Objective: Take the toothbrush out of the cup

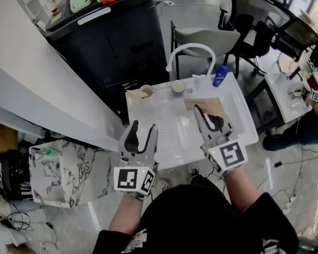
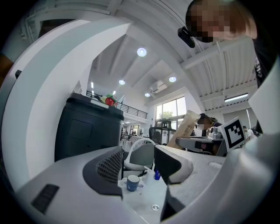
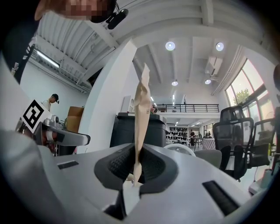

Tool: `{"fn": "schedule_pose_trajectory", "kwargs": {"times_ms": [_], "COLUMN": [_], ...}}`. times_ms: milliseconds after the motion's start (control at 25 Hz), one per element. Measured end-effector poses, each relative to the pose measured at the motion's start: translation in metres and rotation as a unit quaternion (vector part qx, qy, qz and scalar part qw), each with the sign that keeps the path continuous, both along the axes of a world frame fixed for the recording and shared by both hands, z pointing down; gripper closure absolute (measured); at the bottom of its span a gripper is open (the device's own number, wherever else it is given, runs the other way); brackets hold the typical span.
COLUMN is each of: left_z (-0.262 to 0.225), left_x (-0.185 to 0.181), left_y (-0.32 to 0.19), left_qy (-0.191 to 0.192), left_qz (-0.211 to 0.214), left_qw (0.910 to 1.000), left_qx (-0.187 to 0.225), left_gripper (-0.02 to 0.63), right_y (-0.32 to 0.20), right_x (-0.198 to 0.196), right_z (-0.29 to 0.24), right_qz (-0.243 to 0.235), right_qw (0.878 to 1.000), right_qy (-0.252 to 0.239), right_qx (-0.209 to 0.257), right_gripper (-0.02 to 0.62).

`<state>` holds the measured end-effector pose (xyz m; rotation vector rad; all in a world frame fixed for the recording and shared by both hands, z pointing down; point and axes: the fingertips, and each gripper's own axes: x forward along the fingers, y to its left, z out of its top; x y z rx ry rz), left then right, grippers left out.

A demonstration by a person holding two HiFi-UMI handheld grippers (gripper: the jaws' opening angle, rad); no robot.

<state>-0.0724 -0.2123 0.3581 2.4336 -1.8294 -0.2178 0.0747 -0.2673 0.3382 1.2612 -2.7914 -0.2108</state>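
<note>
- A bare stretch of the white table is seen between the two grippers at the near side and the things along the far edge.
- Along that far edge, one cup is set near the middle, a second cup at the far-left corner, and a blue bottle to the right.
- Beyond the far edge, a black cabinet and a white chair are placed close to the table.
- No toothbrush can be made out in either cup, and the contents of the brown paper packet are hidden.
- The left gripper is held level over the near-left edge, its jaws spread wide with nothing between them.
- The right gripper is held level above the table's right half, and the packet is clamped upright between its narrowed jaws.
</note>
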Motion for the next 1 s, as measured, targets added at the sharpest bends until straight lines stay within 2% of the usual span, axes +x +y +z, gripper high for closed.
{"fn": "schedule_pose_trajectory", "kwargs": {"times_ms": [600, 1000], "left_z": [0.008, 0.032], "left_x": [-0.012, -0.033], "left_y": [0.011, -0.021], "left_qy": [0.003, 0.008], "left_qz": [-0.007, -0.036], "left_qw": [0.9999, 0.9986], "left_qx": [-0.014, -0.037], "left_gripper": [0.391, 0.390], "right_y": [0.012, 0.004], "right_x": [-0.004, -0.001], "right_z": [0.003, 0.016], "right_qz": [0.001, -0.007], "right_qw": [1.000, 1.000], "right_qy": [-0.019, -0.015], "right_qx": [0.001, -0.007], "right_gripper": [0.566, 0.566]}}
